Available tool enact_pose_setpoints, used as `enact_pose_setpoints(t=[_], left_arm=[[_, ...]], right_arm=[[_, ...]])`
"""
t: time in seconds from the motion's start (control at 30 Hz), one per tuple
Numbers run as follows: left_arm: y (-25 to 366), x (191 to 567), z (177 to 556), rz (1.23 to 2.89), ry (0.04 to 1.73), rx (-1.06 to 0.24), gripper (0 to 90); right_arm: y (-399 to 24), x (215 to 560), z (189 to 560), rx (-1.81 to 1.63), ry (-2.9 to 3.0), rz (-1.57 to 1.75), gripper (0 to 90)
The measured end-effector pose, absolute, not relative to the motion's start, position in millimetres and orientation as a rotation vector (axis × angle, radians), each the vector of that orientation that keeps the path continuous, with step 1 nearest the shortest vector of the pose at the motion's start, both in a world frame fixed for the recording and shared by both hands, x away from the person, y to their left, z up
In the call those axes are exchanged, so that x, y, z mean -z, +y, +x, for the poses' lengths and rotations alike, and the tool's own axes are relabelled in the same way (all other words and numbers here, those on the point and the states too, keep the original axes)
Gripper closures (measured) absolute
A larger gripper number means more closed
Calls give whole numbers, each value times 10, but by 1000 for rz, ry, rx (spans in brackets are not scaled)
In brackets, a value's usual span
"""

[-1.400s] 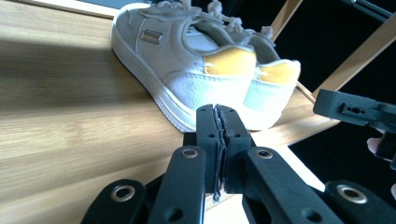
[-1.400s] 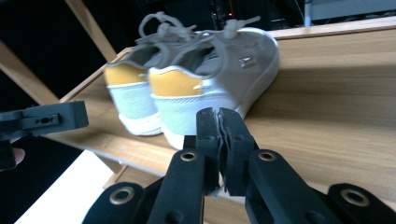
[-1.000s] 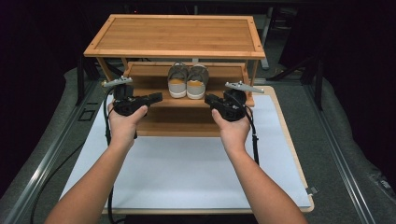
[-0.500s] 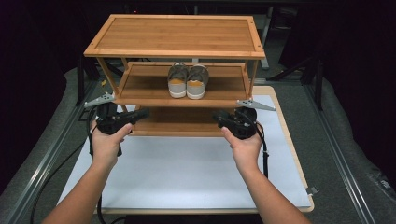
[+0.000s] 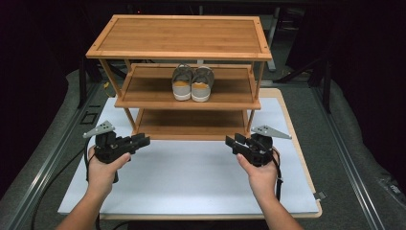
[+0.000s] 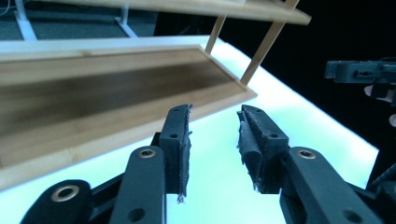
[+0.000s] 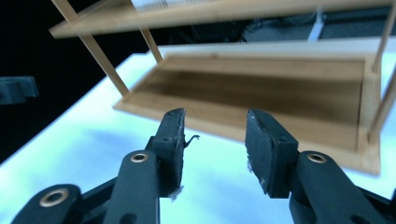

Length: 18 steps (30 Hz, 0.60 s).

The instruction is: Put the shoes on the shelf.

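White board with a thin wood rim, flat on a grey bench. Dark room all around, nearly black at the back and at both sides. Metal rail along the left edge of the bench.

Wooden rack upright on the far half of the board, three shelves high. Pair of grey shoes side by side on the middle shelf, heels toward the person. Bottom shelf bare, low, just above the board.

Left tool in the left hand, low over the board, just in front of the left front corner of the rack. Pointing across toward the middle. Let go: jaws apart, just now opening wider, nothing between them. Not touching the rack.

Right tool in the right hand, low over the board too, just in front of the right front corner of the rack. Pointing in toward the left tool. Also let go: jaws apart, just now opening wider, nothing between them. Not touching the rack.

From each tool's own camera: bottom shelf close ahead and a little above the jaw tips, bright board underneath.

Rack between and beyond the two tools, near both, held by neither.
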<state>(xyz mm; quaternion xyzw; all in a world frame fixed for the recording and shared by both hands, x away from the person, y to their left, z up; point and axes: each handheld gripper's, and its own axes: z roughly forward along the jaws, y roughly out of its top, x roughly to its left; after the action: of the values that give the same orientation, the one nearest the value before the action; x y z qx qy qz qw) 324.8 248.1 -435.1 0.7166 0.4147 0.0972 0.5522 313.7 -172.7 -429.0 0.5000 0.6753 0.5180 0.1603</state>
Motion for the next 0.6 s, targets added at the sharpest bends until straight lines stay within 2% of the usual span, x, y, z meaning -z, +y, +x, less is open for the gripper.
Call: enact_pose_setpoints(t=[0.27, 0.4, 0.6], left_arm=[[2483, 4724, 3171, 1721, 1023, -200, 531], [2441, 4930, 3142, 1786, 1038, -197, 521], [2374, 5126, 3105, 1797, 1039, -170, 487]], right_arm=[[-1836, 4620, 2942, -1428, 1899, 1457, 541], [-1890, 4857, 2907, -1385, 1906, 1486, 533], [-1927, 5082, 2899, -1452, 1928, 1515, 520]])
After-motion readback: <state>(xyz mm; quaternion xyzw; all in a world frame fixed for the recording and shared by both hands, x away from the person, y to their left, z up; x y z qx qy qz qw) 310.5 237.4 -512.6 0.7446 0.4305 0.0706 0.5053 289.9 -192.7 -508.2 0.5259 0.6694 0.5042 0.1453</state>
